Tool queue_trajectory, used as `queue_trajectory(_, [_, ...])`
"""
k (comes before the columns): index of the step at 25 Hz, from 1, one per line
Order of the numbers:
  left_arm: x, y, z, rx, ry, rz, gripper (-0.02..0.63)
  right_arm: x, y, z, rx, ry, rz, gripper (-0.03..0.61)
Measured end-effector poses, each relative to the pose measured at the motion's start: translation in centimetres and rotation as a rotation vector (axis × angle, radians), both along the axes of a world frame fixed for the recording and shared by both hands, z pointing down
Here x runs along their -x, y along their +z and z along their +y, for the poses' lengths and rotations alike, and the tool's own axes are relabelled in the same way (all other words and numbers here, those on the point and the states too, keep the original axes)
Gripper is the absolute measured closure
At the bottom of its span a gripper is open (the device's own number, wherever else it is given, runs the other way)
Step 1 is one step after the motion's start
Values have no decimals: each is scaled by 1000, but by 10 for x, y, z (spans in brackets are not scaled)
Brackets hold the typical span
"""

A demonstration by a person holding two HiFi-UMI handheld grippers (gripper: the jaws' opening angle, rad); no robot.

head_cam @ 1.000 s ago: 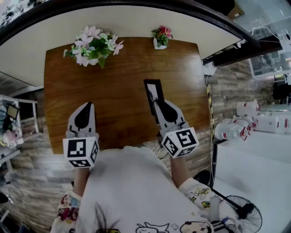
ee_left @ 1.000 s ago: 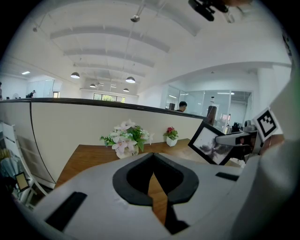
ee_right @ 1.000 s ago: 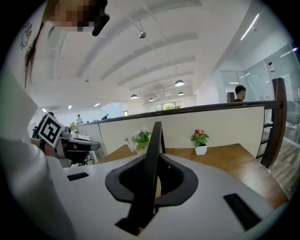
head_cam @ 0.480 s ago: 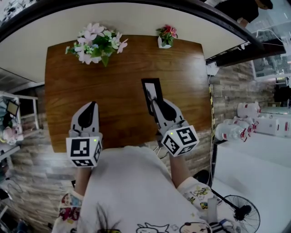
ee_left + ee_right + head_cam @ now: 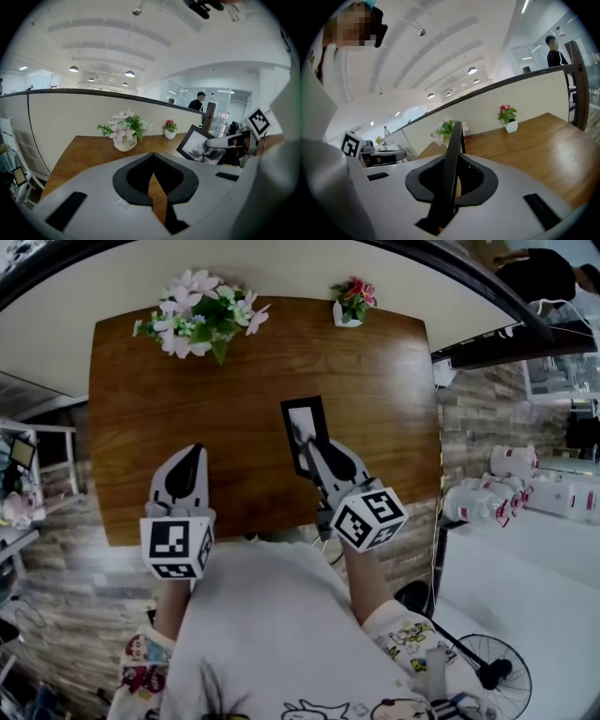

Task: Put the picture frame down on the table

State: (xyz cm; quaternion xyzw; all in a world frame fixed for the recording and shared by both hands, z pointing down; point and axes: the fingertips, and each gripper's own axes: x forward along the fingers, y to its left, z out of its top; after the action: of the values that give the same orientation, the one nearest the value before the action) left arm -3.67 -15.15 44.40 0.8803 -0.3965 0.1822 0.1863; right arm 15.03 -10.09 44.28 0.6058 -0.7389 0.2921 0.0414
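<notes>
R gripper (image 5: pixel 314 460), clamped on frame (image 5: pixel 302 423) edge, has rolled and sunk since a sec ago; frame tilts flatter over table (image 5: pixel 131 427) mid-right, prob. nearly down. L gripper (image 5: pixel 190 457) near-left, jaws together, empty.

Left gripper (image 5: pixel 193 454) and right gripper (image 5: pixel 308 446) were grey, jaws black-lined; a black-and-white marker cube (image 5: pixel 175 547) sat behind each. White top (image 5: pixel 272 624), cartoon-printed sleeves (image 5: pixel 139 669).
</notes>
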Motion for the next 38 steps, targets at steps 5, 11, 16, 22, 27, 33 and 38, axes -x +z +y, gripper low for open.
queue_trajectory(5, [0, 13, 7, 28, 4, -10, 611, 9, 16, 1, 39, -19, -47, 532])
queue_trajectory(11, [0, 24, 14, 47, 8, -15, 611, 20, 33, 3, 80, -23, -125, 532])
queue_trajectory(16, [0, 36, 18, 62, 9, -32, 611, 30, 48, 5, 112, -48, -184, 532])
queue_trajectory(22, [-3, 45, 21, 80, 9, -38, 611, 37, 65, 5, 149, -69, -250, 532])
queue_trajectory(27, [-5, 51, 21, 92, 3, -46, 611, 39, 83, 5, 196, -69, -313, 532])
queue_trajectory(33, [-7, 54, 18, 91, -9, -46, 611, 42, 102, 9, 248, -75, -357, 532])
queue_trajectory(38, [-8, 59, 16, 101, -14, -50, 611, 43, 111, 8, 280, -93, -388, 532])
